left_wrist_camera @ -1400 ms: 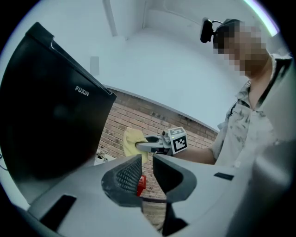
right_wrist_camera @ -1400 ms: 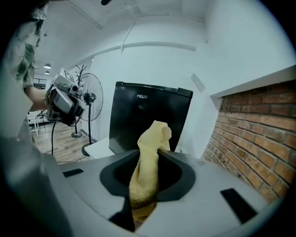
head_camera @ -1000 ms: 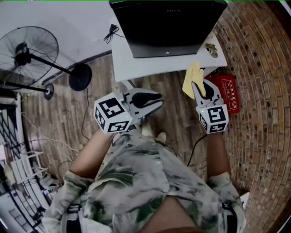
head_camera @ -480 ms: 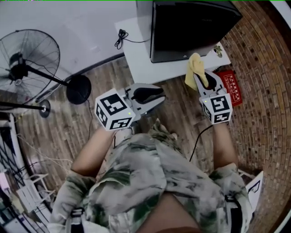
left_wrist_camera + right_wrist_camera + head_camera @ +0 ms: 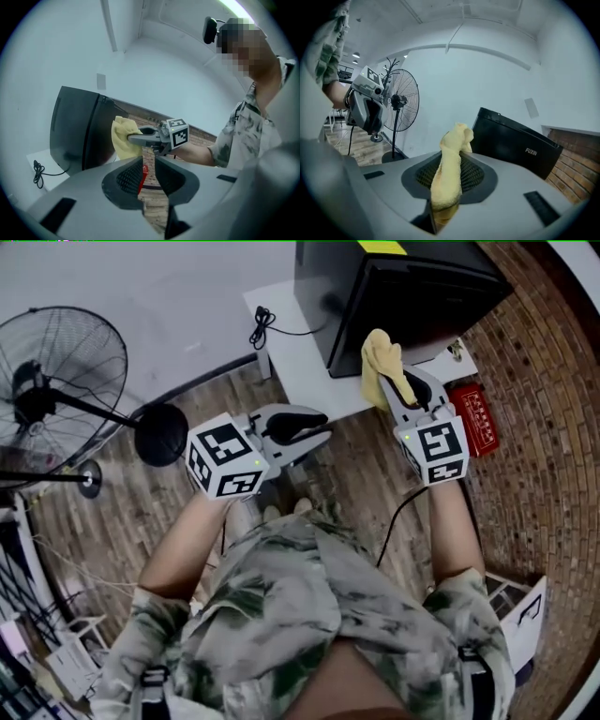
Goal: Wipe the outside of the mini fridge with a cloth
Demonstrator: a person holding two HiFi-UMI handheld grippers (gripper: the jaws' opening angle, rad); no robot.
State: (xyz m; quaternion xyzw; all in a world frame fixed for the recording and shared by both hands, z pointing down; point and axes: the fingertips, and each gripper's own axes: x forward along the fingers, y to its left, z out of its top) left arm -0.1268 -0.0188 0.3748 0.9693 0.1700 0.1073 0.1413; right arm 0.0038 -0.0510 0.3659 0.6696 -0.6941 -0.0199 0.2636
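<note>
Cloth [image 5: 379, 356] in right gripper [image 5: 397, 382], just beside black mini fridge [image 5: 412, 306].

My right gripper [image 5: 449, 164] has its fingers [image 5: 474, 176] clamped on the yellow cloth [image 5: 456, 138], which stands up between them. Beyond it to the right sits the black fridge [image 5: 513, 143], lettered FUXIN, against a white wall. To the left I see the left gripper [image 5: 365, 105] in front of a fan [image 5: 402, 99] on a wooden floor.

Mini fridge [image 5: 403, 296] on low table [image 5: 300, 362], fan [image 5: 56, 371] well left, cloth [image 5: 380, 362] just before fridge.
</note>
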